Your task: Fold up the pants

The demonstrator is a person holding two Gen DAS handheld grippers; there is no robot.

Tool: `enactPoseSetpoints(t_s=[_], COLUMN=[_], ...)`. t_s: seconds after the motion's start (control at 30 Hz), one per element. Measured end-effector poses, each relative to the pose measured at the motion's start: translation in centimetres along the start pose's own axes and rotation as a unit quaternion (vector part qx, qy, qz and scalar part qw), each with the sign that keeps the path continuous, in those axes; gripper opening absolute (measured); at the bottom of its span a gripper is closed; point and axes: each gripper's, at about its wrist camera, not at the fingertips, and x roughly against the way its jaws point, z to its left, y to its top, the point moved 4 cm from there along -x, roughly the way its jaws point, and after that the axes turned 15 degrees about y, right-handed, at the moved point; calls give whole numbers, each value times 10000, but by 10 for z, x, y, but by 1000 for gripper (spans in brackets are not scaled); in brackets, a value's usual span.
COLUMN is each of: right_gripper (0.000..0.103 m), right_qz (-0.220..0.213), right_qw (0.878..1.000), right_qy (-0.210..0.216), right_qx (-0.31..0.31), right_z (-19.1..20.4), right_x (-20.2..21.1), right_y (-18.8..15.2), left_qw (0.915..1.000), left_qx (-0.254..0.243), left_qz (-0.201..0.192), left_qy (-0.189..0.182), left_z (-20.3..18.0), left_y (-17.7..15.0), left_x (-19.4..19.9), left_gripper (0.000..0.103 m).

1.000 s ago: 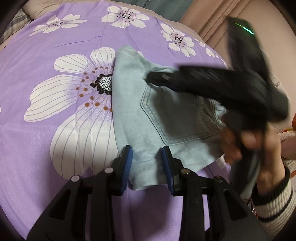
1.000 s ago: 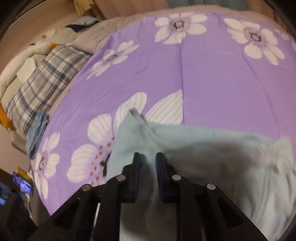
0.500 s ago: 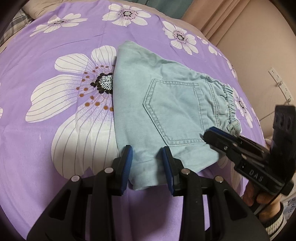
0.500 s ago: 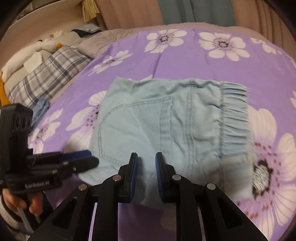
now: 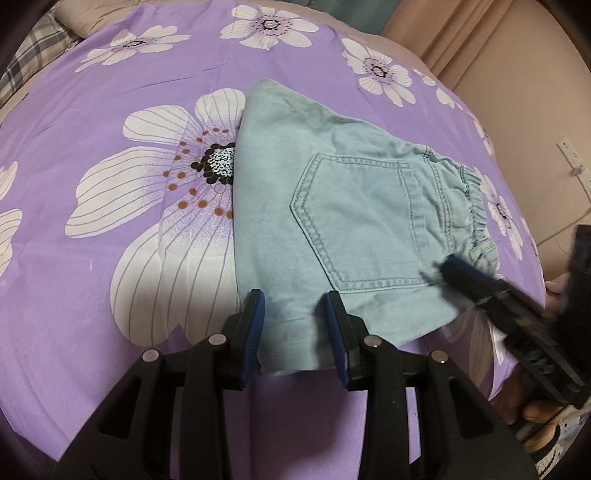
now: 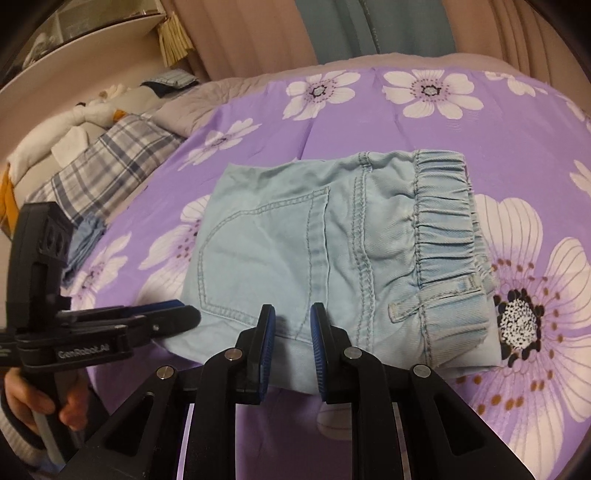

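Observation:
Light blue denim pants (image 5: 354, 221) lie folded flat on the purple flowered bedspread (image 5: 110, 110), back pocket up and elastic waistband (image 6: 443, 206) to the right. My left gripper (image 5: 293, 295) hovers at the near edge of the pants. Its blue pads stand apart, with the cloth lying loose between them. My right gripper (image 6: 292, 308) sits at the pocket-side edge with a narrow gap and nothing clamped. The right gripper (image 5: 448, 262) also shows low on the right in the left wrist view. The left gripper (image 6: 192, 314) shows on the left in the right wrist view.
A plaid pillow (image 6: 110, 158) and a small folded blue cloth (image 6: 85, 243) lie at the far left of the bed. Curtains (image 6: 332, 29) hang behind it. A wall socket (image 5: 570, 151) sits past the bed's right edge. A hand (image 6: 26, 391) holds the left gripper.
The right gripper drew back from over the pants to their near right edge, leaving them flat. The left gripper stayed at the same edge.

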Motion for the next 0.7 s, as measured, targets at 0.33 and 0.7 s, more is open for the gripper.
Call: enactPoseSetpoints(t_s=[0.33, 0.7], right_gripper=[21, 43], right_qz=[-208, -128], right_qw=[9972, 9991], right_qy=[-534, 47], right_qx=[483, 405], right_z=[-19, -24], right_x=[36, 56], right_y=[10, 5], left_qw=[9986, 9904], left_qx=[237, 738], left_qz=[85, 90], left_qy=[464, 1162], left_z=[-6, 7], left_y=[4, 3], left_x=[0, 4], left_gripper=[36, 86])
